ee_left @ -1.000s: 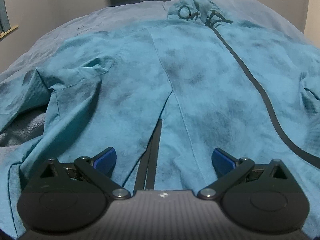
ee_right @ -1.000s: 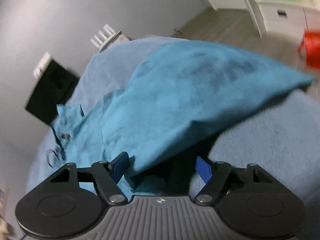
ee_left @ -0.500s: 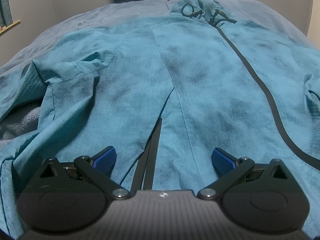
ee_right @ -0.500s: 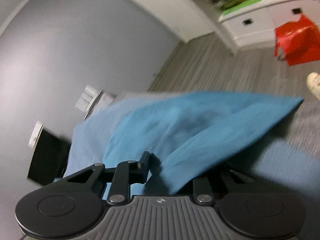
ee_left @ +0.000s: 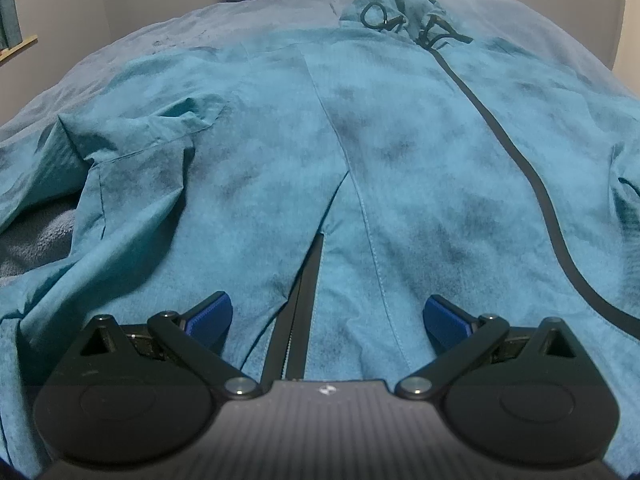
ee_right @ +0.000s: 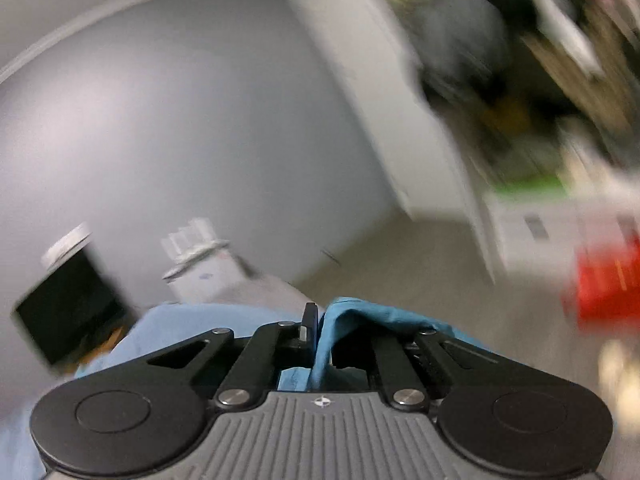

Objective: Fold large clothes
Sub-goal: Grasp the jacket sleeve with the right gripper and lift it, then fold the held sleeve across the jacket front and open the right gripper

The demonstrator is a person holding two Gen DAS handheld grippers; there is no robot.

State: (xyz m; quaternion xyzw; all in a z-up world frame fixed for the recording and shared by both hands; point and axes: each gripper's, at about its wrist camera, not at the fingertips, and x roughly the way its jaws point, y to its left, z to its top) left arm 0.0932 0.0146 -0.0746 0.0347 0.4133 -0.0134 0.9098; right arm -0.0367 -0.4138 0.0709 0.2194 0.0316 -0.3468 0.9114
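Right gripper (ee_right: pixel 316 334) has just clamped a jacket (ee_left: pixel 400 184) fold, left gripper (ee_left: pixel 326 316) gaping over the hem; the thin-looking bite may slip when lifted.

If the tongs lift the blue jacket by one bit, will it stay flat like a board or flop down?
Probably flop. The jacket already lies in soft wrinkles on the bed, so it looks thin and limp. The right tongs pinch one fold, and the cloth drapes over them. It seems light, though the smooth fabric might slip.
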